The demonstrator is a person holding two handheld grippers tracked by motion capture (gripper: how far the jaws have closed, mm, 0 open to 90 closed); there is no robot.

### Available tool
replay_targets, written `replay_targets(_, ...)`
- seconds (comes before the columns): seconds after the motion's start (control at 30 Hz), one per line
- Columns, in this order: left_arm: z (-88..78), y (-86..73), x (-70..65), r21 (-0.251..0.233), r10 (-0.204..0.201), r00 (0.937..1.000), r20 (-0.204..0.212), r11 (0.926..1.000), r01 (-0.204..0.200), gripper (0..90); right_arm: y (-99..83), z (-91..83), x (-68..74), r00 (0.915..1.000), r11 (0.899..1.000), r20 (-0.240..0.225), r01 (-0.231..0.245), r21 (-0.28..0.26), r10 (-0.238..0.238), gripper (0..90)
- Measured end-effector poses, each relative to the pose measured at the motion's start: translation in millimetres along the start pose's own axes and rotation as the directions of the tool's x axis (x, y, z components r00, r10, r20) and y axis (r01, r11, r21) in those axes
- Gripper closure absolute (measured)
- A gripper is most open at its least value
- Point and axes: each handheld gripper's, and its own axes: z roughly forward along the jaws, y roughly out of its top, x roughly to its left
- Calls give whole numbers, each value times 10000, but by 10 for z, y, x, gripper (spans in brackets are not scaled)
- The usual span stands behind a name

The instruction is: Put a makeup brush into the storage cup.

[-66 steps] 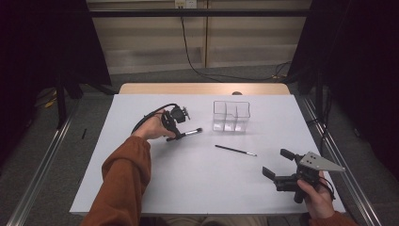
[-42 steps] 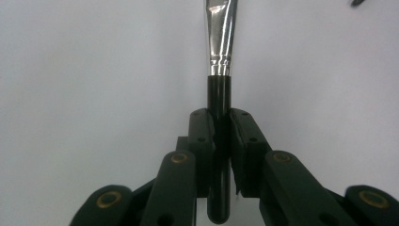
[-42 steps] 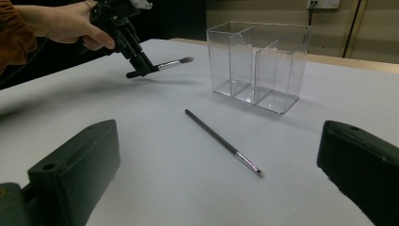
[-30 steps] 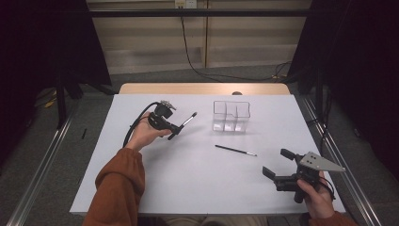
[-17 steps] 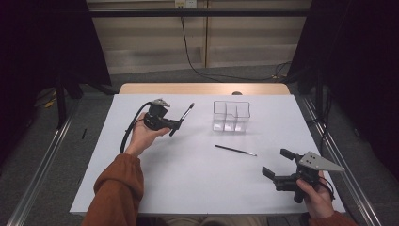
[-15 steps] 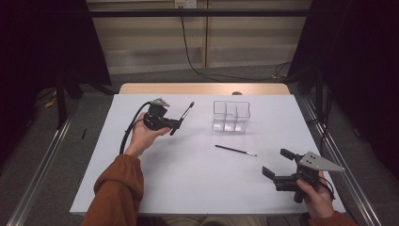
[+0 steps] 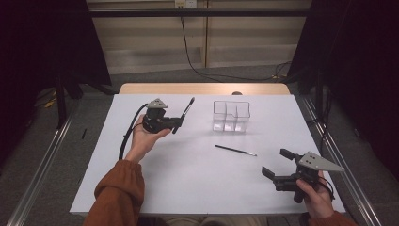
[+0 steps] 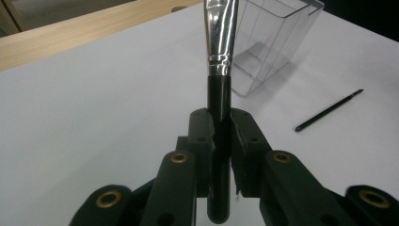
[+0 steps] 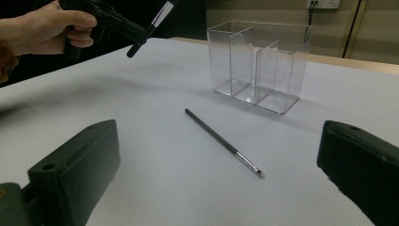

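In the high view, a thick makeup brush [image 7: 184, 113] is held clear of the tabletop [image 7: 188, 179] by the left gripper [image 7: 175, 124], toward the far left of the white surface and left of the clear organizer [image 7: 230, 116], which stands near the far edge. A thin brush [image 7: 235, 150] lies flat near the middle, between the organizer and the right gripper [image 7: 275, 165], which is kept near the front right corner with its jaws spread and nothing between them.

In the left gripper view, the jaws are seen clamped on the black handle of the thick brush, its silver ferrule pointing toward the organizer beyond.

In the right gripper view, the thin brush is seen on the tabletop between the wide-open jaws and the organizer, whose compartments appear empty.

Judged from this, one brush is picked up but not yet placed; its placing and the whole handling of the thin brush are left.
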Motion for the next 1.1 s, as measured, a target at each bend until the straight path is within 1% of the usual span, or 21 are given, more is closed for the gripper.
replay_targets(0.17, -3, -34, -44, -435, 126, 9999, -78, 9990, -129, 798, 0, 2, 4, 10000, 10000, -19, 14, -4, -14, 0)
replay_targets(0.23, -10, -43, -52, -596, 76, 10000, -28, 9982, -78, 798, 0, 1, 4, 10000, 10000, -29, 24, -8, -24, 0)
replay_targets(0.27, -18, -46, -61, -645, 148, 9998, -113, 9978, -155, 798, 0, -1, 3, 10000, 10000, -39, 55, 1, -55, 0)
replay_targets(0.43, -47, -67, -104, -868, 127, 9999, -34, 9961, -130, 798, 1, 4, 6, 10000, 10000, -66, 29, 0, -29, 0)
replay_targets(0.63, -135, -89, -126, -1269, 288, 9996, -10, 9915, -287, 798, 5, 8, 7, 10000, 10000, -83, 38, -24, -38, 0)
replay_targets(0.73, -158, -95, -139, -1342, 260, 9996, 57, 9906, -250, 797, 4, 13, 5, 9999, 10000, -95, 99, -3, -99, 0)
replay_targets(0.83, -188, -112, -171, -1468, 275, 9996, 115, 9888, -255, 797, 6, 9, 11, 9999, 10000, -99, 24, -20, -24, 0)
replay_targets(0.97, -243, -145, -228, -1569, 279, 9996, 83, 9873, -263, 798, 11, 3, 10, 9998, 9999, -87, 150, -82, -151, 0)
replay_targets(1.03, -267, -156, -255, -1611, 275, 9995, 129, 9866, -251, 797, 12, 1, 11, 9999, 9999, -96, 123, -87, -124, 0)
replay_targets(1.1, -278, -164, -276, -1657, 313, 9995, 83, 9857, -295, 797, 13, 3, 13, 9999, 9999, -106, 86, -99, -87, 0)
